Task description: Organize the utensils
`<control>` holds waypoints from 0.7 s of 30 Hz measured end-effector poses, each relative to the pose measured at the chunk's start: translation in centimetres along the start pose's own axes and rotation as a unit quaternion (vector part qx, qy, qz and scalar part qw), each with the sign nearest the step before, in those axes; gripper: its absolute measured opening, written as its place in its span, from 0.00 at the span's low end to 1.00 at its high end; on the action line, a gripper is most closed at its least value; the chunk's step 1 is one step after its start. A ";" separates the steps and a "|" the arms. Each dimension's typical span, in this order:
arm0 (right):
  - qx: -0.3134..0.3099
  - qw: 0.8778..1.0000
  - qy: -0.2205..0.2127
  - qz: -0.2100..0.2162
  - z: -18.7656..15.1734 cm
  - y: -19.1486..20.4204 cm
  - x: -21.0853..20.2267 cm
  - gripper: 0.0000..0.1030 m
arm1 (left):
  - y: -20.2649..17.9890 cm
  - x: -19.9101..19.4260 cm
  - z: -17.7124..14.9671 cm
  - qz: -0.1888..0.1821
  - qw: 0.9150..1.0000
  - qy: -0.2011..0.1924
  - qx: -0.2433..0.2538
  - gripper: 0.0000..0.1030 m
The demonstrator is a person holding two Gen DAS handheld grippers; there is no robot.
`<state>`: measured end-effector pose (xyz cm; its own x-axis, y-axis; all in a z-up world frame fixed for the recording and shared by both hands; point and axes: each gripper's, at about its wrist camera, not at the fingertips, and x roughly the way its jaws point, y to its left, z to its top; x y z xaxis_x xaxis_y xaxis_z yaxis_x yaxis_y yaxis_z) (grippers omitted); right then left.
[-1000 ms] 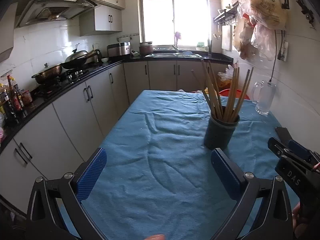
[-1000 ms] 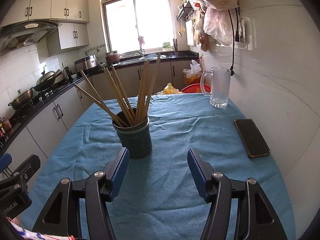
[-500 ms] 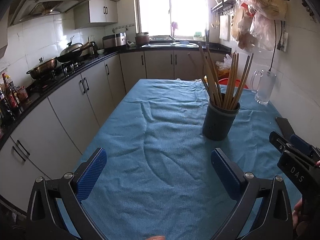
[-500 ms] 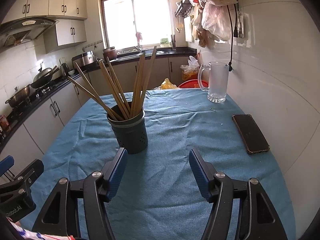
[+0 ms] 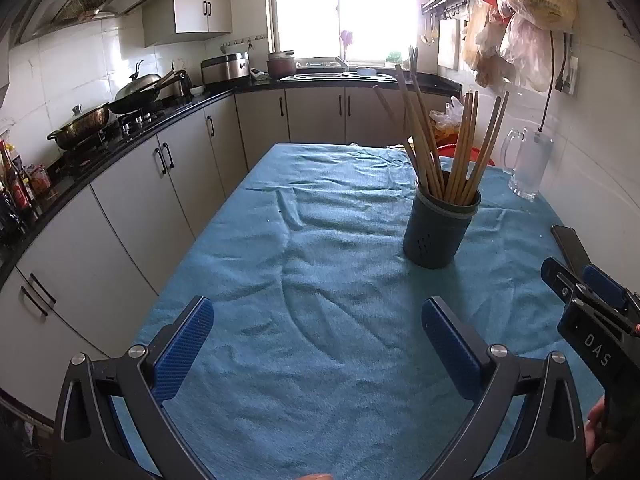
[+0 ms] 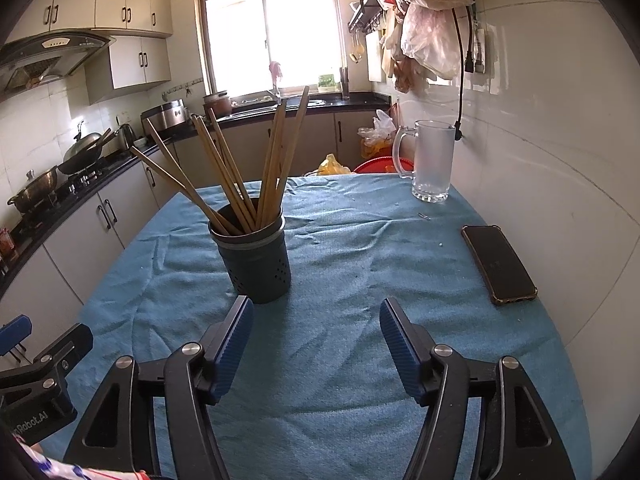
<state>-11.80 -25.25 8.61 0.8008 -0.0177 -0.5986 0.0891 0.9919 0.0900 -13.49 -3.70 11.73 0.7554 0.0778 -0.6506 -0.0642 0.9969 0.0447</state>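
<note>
A dark perforated utensil holder [image 5: 439, 229] stands upright on the blue tablecloth [image 5: 320, 280], with several wooden chopsticks [image 5: 460, 152] fanned out in it. It also shows in the right wrist view [image 6: 256, 258], with its chopsticks [image 6: 248, 172]. My left gripper [image 5: 316, 344] is open and empty, hanging over the near cloth, short and left of the holder. My right gripper [image 6: 316, 342] is open and empty, just in front and right of the holder.
A frosted glass mug [image 6: 432, 160] stands at the far right of the table. A black phone [image 6: 498, 264] lies near the right wall. Kitchen cabinets and a stove with pans [image 5: 84, 120] run along the left. The right gripper's body [image 5: 592, 320] shows at the left view's right edge.
Both grippers have drawn back and risen slightly, so the holder looks a little farther away. Both stay open and empty. Nothing on the table has moved.
</note>
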 end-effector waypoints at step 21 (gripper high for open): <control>-0.022 1.000 -0.004 -0.013 -0.5 0.2 -0.1 0.71 | -0.1 0.8 -0.3 -0.001 1.000 0.018 -0.001 1.00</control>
<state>-12.12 -24.95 8.31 0.8034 -0.0444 -0.5938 0.0838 0.9957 0.0389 -13.10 -3.73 10.95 0.7322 0.0749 -0.6770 -0.0642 0.9971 0.0409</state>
